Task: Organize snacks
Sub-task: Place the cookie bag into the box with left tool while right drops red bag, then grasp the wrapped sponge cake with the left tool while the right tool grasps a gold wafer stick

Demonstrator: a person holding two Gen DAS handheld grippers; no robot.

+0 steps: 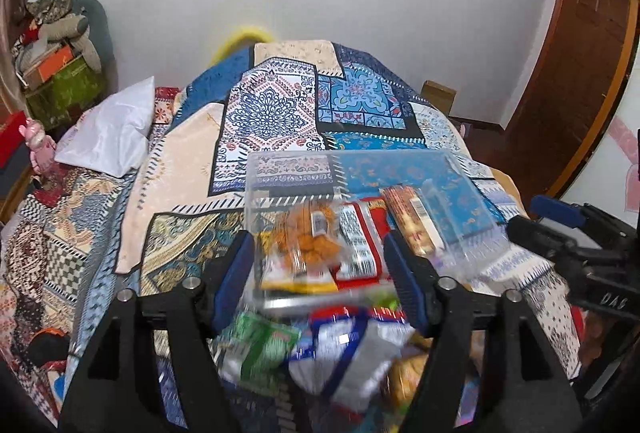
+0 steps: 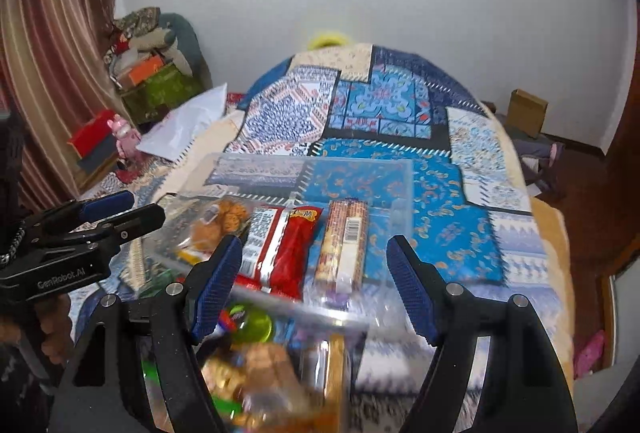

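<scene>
A clear plastic box [image 1: 452, 169] [image 2: 400, 169] sits on the patterned bedspread. In it lie an orange biscuit pack [image 1: 308, 241] [image 2: 218, 221], a red snack pack [image 1: 362, 237] [image 2: 286, 245] and a long brown bar pack [image 1: 412, 221] [image 2: 344, 245]. A blurred pile of loose snack packs [image 1: 340, 353] [image 2: 256, 365] lies in front of the box. My left gripper [image 1: 324, 273] is open and empty above the box's near edge. My right gripper [image 2: 314, 281] is open and empty above the box's near right part.
The bedspread [image 1: 280, 105] [image 2: 380, 105] covers a bed that runs toward a white wall. A white pillow [image 1: 108, 133] lies at the left. Stacked boxes [image 1: 60, 81] and a curtain [image 2: 48, 53] stand at the far left. A wooden door [image 1: 580, 73] is at the right.
</scene>
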